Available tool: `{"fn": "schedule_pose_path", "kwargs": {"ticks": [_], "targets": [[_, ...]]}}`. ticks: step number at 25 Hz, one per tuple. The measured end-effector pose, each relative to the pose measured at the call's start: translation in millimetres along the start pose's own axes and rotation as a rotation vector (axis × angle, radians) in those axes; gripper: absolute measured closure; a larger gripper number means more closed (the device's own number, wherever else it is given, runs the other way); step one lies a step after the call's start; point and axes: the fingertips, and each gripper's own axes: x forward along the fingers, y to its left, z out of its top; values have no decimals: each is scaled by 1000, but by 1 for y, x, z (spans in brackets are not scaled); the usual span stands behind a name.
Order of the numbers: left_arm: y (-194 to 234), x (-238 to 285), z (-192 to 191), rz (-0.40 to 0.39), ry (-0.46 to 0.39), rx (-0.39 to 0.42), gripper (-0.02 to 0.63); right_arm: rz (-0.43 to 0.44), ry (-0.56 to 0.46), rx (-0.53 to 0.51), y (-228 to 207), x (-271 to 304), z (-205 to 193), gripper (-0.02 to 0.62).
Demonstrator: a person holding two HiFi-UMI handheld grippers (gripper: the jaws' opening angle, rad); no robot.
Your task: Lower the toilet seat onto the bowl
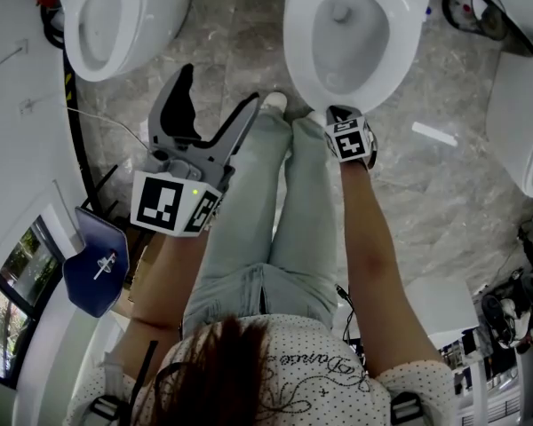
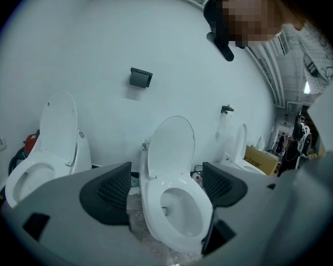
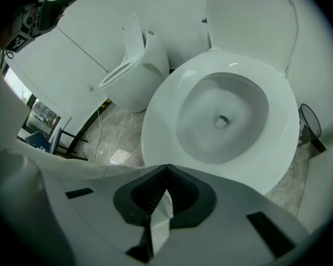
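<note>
White toilet, seat flat on the bowl, lid upright

The toilet (image 1: 304,56) stands on the marble floor just ahead of the person's feet. Its seat (image 3: 158,123), a glossy white ring, lies flat on the bowl, and the lid (image 3: 250,21) stands up behind it. The left gripper (image 1: 220,85) is raised with its jaws wide apart and empty. The right gripper (image 3: 166,169) is clenched on a white paper scrap (image 3: 162,218) near the bowl's front rim. Cursive print on the shirt (image 1: 311,371) cannot be read.
</note>
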Motion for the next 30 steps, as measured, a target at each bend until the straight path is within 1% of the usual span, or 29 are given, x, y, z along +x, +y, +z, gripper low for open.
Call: {"fn": "schedule_pose_path", "kwargs": {"ticks": [4,6,10,13,16,21,23,27,30], "targets": [[-4,5,9,-13,-1,3,218,34,49,17,0,-3,1,583],[-7,6,14,-28,5,11,218,38,39,32,-4,-11,6,583],[-12,8,32,-35,-8,20,218,35,-103,116,-16,-45,42,584],[-19,8,52,-39,-32,24,218,24,-236,159,-23,-90,81,584],[-27,6,73,-45,-56,32,218,3,-361,164,-26,-138,118,584],[-36,-1,109,-53,-90,41,218,-35,-534,163,-26,-219,168,584],[-41,-4,123,-60,-100,50,218,-48,-596,164,-24,-252,183,584],[-54,-10,150,-88,-119,120,218,-73,-705,155,-16,-315,208,584],[-59,-11,168,-114,-140,119,219,-97,-772,140,-11,-354,224,584]]}}
